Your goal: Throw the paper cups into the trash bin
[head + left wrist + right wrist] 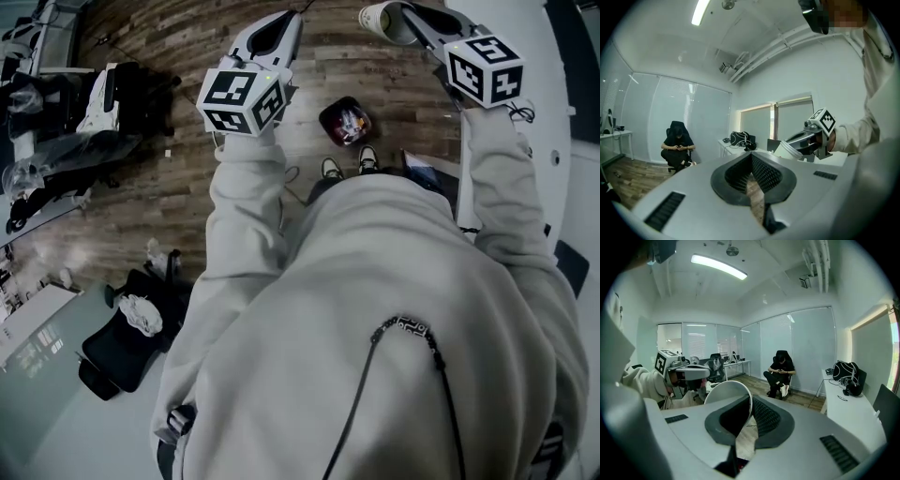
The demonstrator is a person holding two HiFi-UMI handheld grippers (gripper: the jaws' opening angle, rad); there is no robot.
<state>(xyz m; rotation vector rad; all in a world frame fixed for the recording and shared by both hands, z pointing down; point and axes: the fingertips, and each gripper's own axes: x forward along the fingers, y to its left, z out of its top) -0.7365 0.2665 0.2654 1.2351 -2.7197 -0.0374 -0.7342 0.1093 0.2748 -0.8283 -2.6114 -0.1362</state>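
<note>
A white paper cup (380, 19) is pinched by its wall in my right gripper (405, 13), raised at the upper right of the head view. In the right gripper view the cup's round rim (724, 392) stands just left of the shut pads of the right gripper (750, 405). A small dark trash bin (345, 122) with rubbish in it stands on the wood floor below, between the two grippers and left of the cup. My left gripper (292, 17) is held up left of the bin, shut and empty (751, 161). From the left gripper view the cup (790, 149) shows at the right.
My own shoes (347, 164) stand just behind the bin. A white table (555, 103) runs along the right. A black office chair (122, 342) and cluttered desks (47, 122) are at the left. A person sits on a chair (780, 373) across the room, near a desk with a black bag (848, 376).
</note>
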